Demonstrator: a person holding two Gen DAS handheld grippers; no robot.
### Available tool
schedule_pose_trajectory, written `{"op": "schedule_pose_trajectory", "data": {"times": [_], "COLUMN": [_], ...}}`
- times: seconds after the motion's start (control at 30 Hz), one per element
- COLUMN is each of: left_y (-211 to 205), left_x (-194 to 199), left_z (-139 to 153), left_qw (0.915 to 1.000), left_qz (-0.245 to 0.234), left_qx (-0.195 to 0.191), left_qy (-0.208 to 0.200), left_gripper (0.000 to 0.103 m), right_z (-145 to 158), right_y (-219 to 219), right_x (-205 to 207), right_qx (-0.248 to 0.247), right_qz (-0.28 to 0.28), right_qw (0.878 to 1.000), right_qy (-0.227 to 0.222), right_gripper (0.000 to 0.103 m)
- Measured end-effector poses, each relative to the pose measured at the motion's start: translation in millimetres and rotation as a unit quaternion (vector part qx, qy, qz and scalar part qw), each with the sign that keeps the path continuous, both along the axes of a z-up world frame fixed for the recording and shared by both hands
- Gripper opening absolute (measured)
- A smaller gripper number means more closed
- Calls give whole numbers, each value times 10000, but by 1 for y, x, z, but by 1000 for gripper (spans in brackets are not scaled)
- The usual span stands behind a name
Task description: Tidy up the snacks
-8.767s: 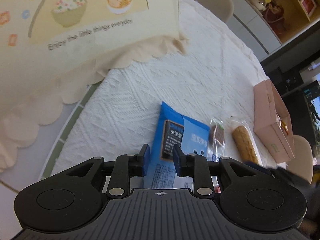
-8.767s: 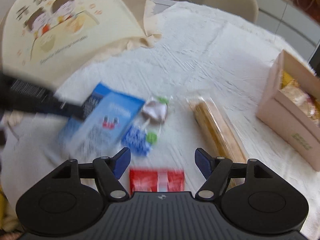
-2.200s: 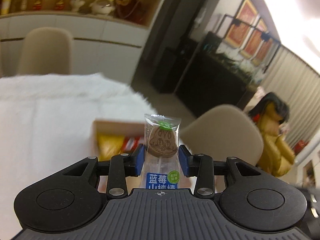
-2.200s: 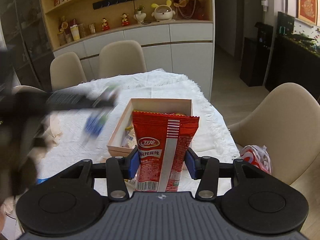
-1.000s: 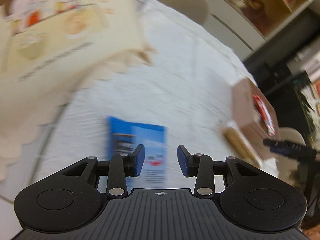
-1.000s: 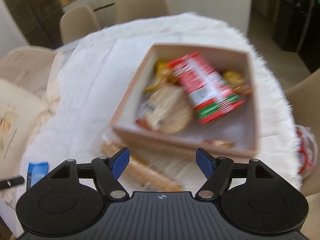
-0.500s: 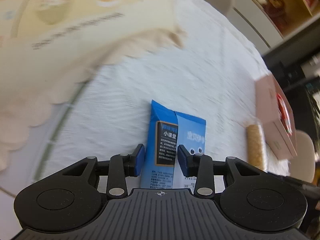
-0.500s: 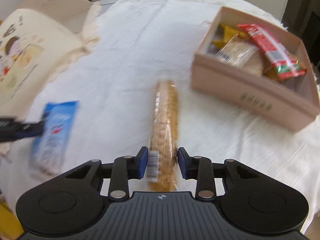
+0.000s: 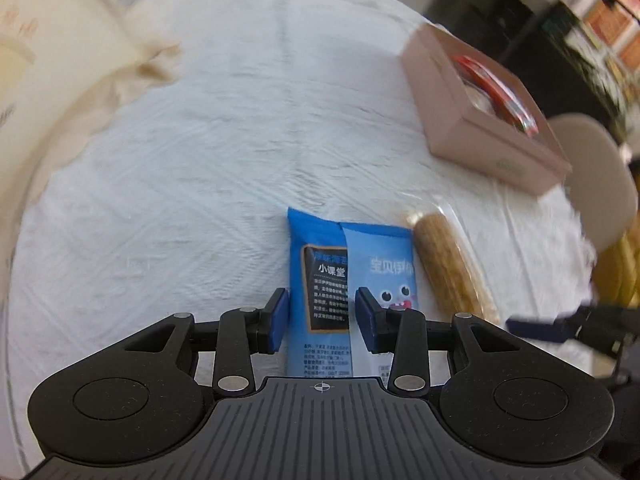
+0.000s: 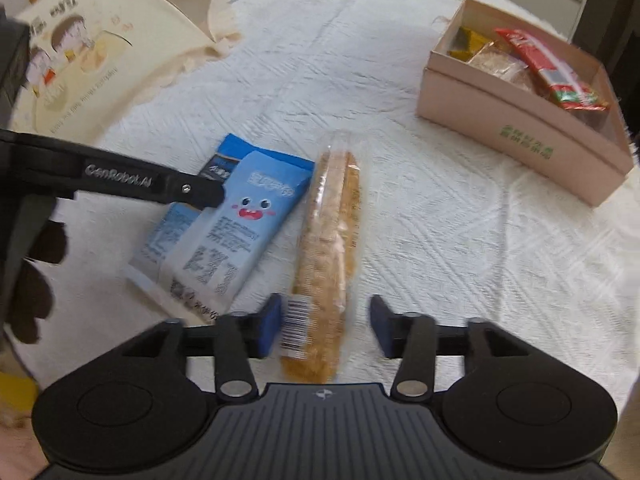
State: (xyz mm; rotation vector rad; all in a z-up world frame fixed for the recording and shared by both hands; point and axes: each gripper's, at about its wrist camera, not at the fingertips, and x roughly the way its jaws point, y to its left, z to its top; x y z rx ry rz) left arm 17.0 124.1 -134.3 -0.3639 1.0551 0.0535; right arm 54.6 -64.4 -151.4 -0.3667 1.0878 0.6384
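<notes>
A blue snack packet (image 9: 352, 276) lies on the white tablecloth; it also shows in the right wrist view (image 10: 236, 220). My left gripper (image 9: 322, 320) is open with its fingers on either side of the packet's near part. A long brown snack bar in clear wrap (image 10: 330, 248) lies beside the packet, also in the left wrist view (image 9: 448, 264). My right gripper (image 10: 324, 324) is open around the bar's near end. A pink box (image 10: 520, 136) holding several snacks, with a red packet (image 10: 548, 72) on top, stands at the far right.
A cream printed cloth bag (image 10: 92, 60) lies at the far left of the table. A beige chair (image 9: 600, 184) stands past the table's right edge. My left gripper's arm (image 10: 120, 180) crosses above the blue packet.
My right gripper's jaws stand wider around the bar than half a second ago. My left gripper has turned right, with the blue packet still between its fingers.
</notes>
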Motion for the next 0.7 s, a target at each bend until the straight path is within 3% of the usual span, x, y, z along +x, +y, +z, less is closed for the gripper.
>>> {"op": "schedule_pose_trajectory", "data": {"times": [0.17, 0.33, 0.43, 0.57, 0.7], "left_y": [2, 10, 8, -2, -27], "left_x": [-2, -7, -7, 6, 27], "left_z": [5, 12, 23, 27, 20], "left_qw": [9994, 9991, 9994, 9923, 9920], "left_qz": [177, 333, 332, 248, 18], "left_qx": [296, 273, -81, -1213, -1261], "left_qy": [40, 54, -14, -59, 107], "left_gripper": [45, 43, 43, 43, 43], "right_z": [-3, -5, -6, 2, 6], "right_y": [-3, -6, -9, -12, -14], "right_x": [-1, 2, 0, -11, -23], "right_qx": [-230, -273, -259, -91, -50], "right_qz": [-236, -353, -378, -245, -89], "right_qw": [9990, 9984, 9983, 9988, 9989], "right_qy": [-292, -357, -363, -418, -447], "right_gripper": [69, 70, 70, 70, 70]}}
